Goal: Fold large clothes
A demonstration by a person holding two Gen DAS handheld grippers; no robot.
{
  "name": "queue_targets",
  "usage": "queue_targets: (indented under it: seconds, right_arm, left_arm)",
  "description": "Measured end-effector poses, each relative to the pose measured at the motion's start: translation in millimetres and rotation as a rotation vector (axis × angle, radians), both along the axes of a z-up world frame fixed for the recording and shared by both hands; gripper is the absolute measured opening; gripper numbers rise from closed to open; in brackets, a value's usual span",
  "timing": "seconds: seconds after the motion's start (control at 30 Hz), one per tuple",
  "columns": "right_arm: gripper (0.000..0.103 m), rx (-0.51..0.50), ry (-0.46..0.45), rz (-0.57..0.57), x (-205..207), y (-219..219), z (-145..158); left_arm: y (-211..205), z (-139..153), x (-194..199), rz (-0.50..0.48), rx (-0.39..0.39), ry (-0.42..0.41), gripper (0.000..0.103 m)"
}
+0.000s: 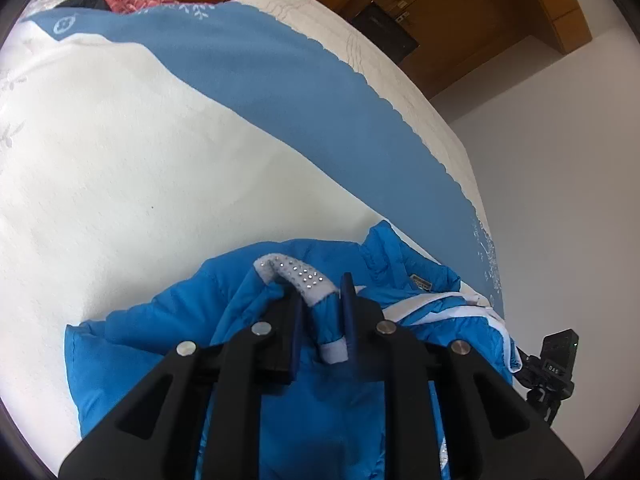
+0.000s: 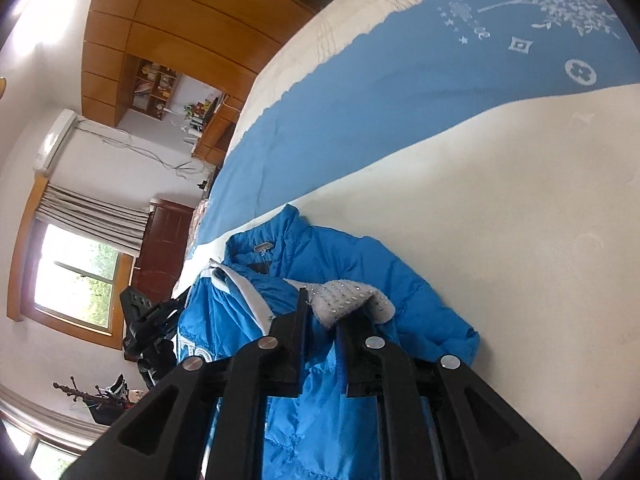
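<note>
Where your left wrist camera looked down over the bed (image 1: 120, 152), the left gripper (image 1: 322, 312) sat low in the frame above the blue jacket (image 1: 160, 328). Its jaws stood a narrow gap apart, and a grey cuff (image 1: 296, 276) studded with small shiny dots lay between them. The left finger (image 1: 295, 320) touched the cuff's fabric; the right finger (image 1: 347, 316) had the cuff's lower end against its inner face. You held the cuff in a loose pinch rather than a hard clamp. The jacket lay spread on the cream part of the bed cover, its collar (image 1: 384, 252) near the blue band (image 1: 280, 92) that ran diagonally across the bed. White stripes (image 1: 440, 304) crossed the jacket to the right of the gripper. Your other gripper showed as a dark shape at the right edge, beyond the jacket.

In the right wrist view, the right gripper (image 2: 322, 316) likewise stood over the jacket (image 2: 420, 304), jaws close together but not fully closed. A second grey studded cuff (image 2: 348, 296) sat between the finger tips, draped across the right finger (image 2: 352, 332) and touching the left one. The jacket's collar (image 2: 280, 236) pointed toward the blue band (image 2: 400, 92), and the puffy sleeve rested on the cream cover (image 2: 520, 240). A window (image 2: 76, 280) and wooden cabinets (image 2: 160, 20) filled the left side.
</note>
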State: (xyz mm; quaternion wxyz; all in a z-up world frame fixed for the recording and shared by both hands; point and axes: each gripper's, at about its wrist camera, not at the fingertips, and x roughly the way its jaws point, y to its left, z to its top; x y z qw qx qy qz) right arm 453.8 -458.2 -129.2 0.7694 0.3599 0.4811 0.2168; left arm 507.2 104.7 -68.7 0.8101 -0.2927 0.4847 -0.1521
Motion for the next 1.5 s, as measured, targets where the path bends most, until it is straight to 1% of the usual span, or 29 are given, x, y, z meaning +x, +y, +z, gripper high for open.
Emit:
queue_targets:
  seconds: [0.1, 0.17, 0.23, 0.27, 0.3, 0.37, 0.4, 0.5, 0.57, 0.6, 0.63, 0.67, 0.7, 0.73, 0.77, 0.83, 0.9, 0.93, 1.0, 1.07, 1.1, 1.13, 1.2, 1.27, 1.33, 1.37, 1.4, 1.43, 1.5]
  right_arm:
    - [0.024, 0.013, -0.023, 0.022, -11.3, -2.6, 8.1]
    - [0.034, 0.002, -0.055, 0.039, -21.8, -3.8, 16.1]
    - [0.064, -0.047, -0.096, 0.025, -33.3, -7.9, 28.1]
    - [0.064, -0.080, -0.121, 0.017, -40.3, -10.2, 33.3]
    - [0.064, -0.113, -0.151, 0.028, -49.7, -9.9, 38.5]
    - [0.062, -0.139, -0.148, 0.050, -60.1, -7.7, 37.9]
    - [0.062, -0.154, -0.141, 0.057, -63.2, -5.5, 36.1]
    - [0.059, -0.234, -0.115, 0.082, -70.6, 8.9, 23.8]
    - [0.049, -0.269, -0.097, 0.091, -73.2, 18.2, 14.6]
    - [0.042, -0.287, -0.095, 0.086, -73.8, 20.3, 10.7]
    - [0.034, -0.311, -0.098, 0.066, -75.3, 23.1, 8.4]
    - [0.031, -0.322, -0.103, 0.058, -75.5, 24.9, 8.9]
    - [0.022, -0.328, -0.111, 0.051, -75.8, 26.6, 10.6]
    - [0.014, -0.331, -0.115, 0.046, -76.3, 27.9, 12.9]
    - [0.012, -0.331, -0.124, 0.036, -76.7, 29.0, 16.7]
    - [0.009, -0.329, -0.145, 0.012, -77.8, 29.0, 25.0]
    - [0.008, -0.310, -0.160, -0.025, -76.9, 24.7, 31.9]
    - [0.008, -0.313, -0.156, -0.041, -75.0, 22.7, 32.2]
    - [0.008, -0.343, -0.099, -0.056, -67.2, 22.5, 19.4]
    - [0.008, -0.358, -0.041, -0.045, -59.9, 25.2, -1.2]
    - [0.009, -0.356, -0.035, -0.042, -59.1, 26.7, -9.5]
    - [0.010, -0.359, -0.034, -0.043, -60.4, 29.2, -16.3]
    - [0.010, -0.376, -0.037, -0.057, -62.6, 32.9, -21.0]
    - [0.011, -0.410, -0.040, -0.068, -63.8, 37.3, -19.0]
    - [0.012, -0.423, -0.044, -0.093, -67.2, 37.0, -12.5]
    - [0.013, -0.422, -0.054, -0.121, -72.8, 34.6, -5.5]
    - [0.017, -0.428, -0.072, -0.142, -78.7, 33.6, 1.7]
    - [0.018, -0.454, -0.104, -0.169, -86.7, 33.1, 11.4]
    - [0.017, -0.531, -0.191, -0.213, -106.6, 42.6, 36.0]
  left_arm:
    - [5.0, 8.4, -6.8, -0.021, -0.034, 0.002, 0.025]
    - [8.9, 17.3, -15.2, -0.051, -0.068, -0.011, 0.043]
    - [13.8, 29.2, -29.4, -0.085, -0.073, -0.044, 0.052]
    - [16.2, 36.3, -40.4, -0.108, -0.062, -0.070, 0.053]
    - [18.6, 41.2, -50.2, -0.112, -0.036, -0.083, 0.053]
    - [19.7, 45.7, -69.4, -0.107, 0.063, -0.101, 0.054]
    - [18.7, 45.2, -79.7, -0.098, 0.142, -0.107, 0.055]
    - [14.9, 33.0, -98.7, -0.061, 0.325, -0.099, 0.055]
    - [11.5, 24.3, -104.6, -0.058, 0.365, -0.093, 0.055]
    - [8.4, 20.3, -108.0, -0.068, 0.372, -0.095, 0.054]
    - [4.4, 18.5, -108.3, -0.073, 0.380, -0.099, 0.051]
    - [-0.1, 18.7, -110.5, -0.079, 0.395, -0.111, 0.042]
    - [-5.4, 18.6, -111.9, -0.083, 0.417, -0.120, 0.041]
    - [-11.0, 19.8, -112.3, -0.076, 0.457, -0.131, 0.034]
    - [-14.6, 20.8, -113.2, -0.077, 0.473, -0.146, 0.018]
    - [-14.4, 25.8, -113.6, -0.048, 0.458, -0.173, 0.012]
    - [-10.0, 35.6, -115.4, 0.007, 0.435, -0.227, 0.010]
    - [-8.3, 37.0, -115.3, 0.022, 0.433, -0.233, 0.010]
    - [-6.9, 28.3, -108.1, 0.023, 0.453, -0.194, 0.010]
    - [-8.4, 4.5, -98.0, -0.002, 0.478, -0.129, 0.013]
    - [-8.2, -4.4, -96.2, -0.013, 0.483, -0.120, 0.014]
    - [-10.2, -10.0, -97.2, -0.017, 0.496, -0.135, 0.014]
    - [-14.4, -11.4, -99.9, -0.016, 0.520, -0.149, 0.015]
    - [-15.0, -10.6, -100.7, -0.008, 0.528, -0.138, 0.016]
    - [-15.1, -3.0, -100.1, 0.003, 0.534, -0.116, 0.018]
    - [-9.7, 2.0, -101.7, 0.014, 0.538, -0.111, 0.021]
    - [-5.8, 14.5, -107.4, 0.050, 0.544, -0.120, 0.023]
    - [-3.7, 24.8, -114.1, 0.075, 0.539, -0.148, 0.022]
    - [-7.1, 56.5, -131.2, 0.115, 0.526, -0.255, 0.025]
